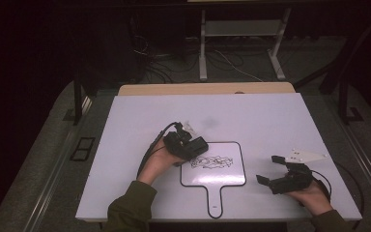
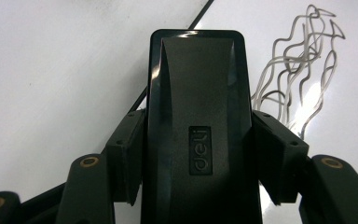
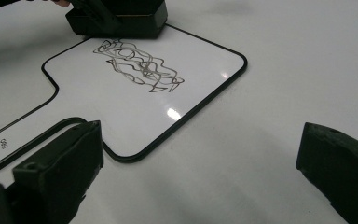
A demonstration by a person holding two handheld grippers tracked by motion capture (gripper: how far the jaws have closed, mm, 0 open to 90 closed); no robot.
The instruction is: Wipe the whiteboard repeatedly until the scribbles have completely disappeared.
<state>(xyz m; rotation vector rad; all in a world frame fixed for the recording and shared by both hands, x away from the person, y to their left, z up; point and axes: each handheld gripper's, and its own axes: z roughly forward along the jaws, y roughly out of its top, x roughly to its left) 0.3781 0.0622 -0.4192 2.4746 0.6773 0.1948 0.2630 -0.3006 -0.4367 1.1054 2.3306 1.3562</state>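
Note:
A small white paddle-shaped whiteboard [image 1: 222,178] with a black rim lies on the table, handle toward the person. A tangle of black scribble [image 1: 211,162] [image 3: 137,65] [image 2: 303,70] covers its upper middle. My left gripper [image 1: 195,145] is shut on a black board eraser [image 2: 198,130] marked "deli", which sits at the board's upper left corner [image 3: 116,18], just left of the scribble. My right gripper [image 1: 268,169] rests open on the table to the right of the board, nothing between its jaws [image 3: 200,177].
The board lies on a large white tabletop [image 1: 270,121]. Beyond the far edge are a wooden strip [image 1: 205,88], desk legs [image 1: 203,48] and cables on the floor. Dark surroundings on both sides.

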